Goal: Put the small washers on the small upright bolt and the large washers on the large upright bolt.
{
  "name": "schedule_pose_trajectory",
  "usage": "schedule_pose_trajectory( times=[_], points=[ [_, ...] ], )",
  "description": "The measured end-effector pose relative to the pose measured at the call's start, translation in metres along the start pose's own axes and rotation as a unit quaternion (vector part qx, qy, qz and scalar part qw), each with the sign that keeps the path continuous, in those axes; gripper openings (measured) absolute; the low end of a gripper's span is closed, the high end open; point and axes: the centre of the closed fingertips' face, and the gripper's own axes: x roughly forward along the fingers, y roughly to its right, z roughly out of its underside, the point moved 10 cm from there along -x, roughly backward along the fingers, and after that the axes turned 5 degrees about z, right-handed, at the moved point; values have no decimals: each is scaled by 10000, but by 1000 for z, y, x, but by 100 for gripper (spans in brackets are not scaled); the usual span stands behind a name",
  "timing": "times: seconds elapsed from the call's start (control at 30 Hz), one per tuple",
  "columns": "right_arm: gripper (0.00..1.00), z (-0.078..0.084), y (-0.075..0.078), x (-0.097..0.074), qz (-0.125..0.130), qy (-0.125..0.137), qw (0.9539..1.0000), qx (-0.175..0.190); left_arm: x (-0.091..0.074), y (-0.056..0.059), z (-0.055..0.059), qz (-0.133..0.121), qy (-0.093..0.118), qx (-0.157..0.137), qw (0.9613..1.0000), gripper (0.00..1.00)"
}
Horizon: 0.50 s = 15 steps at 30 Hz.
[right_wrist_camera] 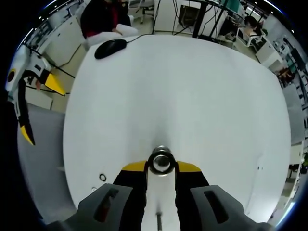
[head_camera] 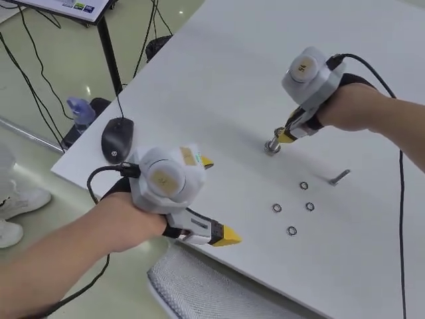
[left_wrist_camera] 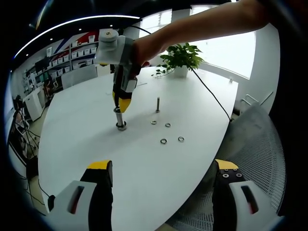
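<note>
The large upright bolt (head_camera: 272, 146) stands mid-table, and my right gripper (head_camera: 285, 137) hangs straight over its top. In the right gripper view the jaws are close together around a metal ring, a large washer (right_wrist_camera: 161, 161). The small upright bolt (head_camera: 339, 177) stands to the right of it. Several small washers (head_camera: 291, 230) lie loose on the table in front of the bolts. My left gripper (head_camera: 219, 198) is held open near the table's front edge, with nothing between its jaws (left_wrist_camera: 163, 168). In the left gripper view the right gripper (left_wrist_camera: 122, 103) sits above the large bolt (left_wrist_camera: 119, 121).
A black computer mouse (head_camera: 117, 138) lies at the white table's (head_camera: 219, 66) left corner. A mesh chair back (head_camera: 199, 289) sits just below the front edge. Cables and a monitor stand are on the floor to the left.
</note>
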Motion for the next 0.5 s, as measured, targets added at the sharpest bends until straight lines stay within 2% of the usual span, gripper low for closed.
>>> schedule_pose_trajectory(
  times=[0.2, 0.5],
  points=[
    [21, 0, 6, 6, -12, -35, 10000, -11, -1, -1, 2, -6, -24, -7, 10000, 85],
    [21, 0, -1, 7, -17, -114, 9999, -59, -1, -4, 2, 1, -2, -47, 10000, 84]
  ],
)
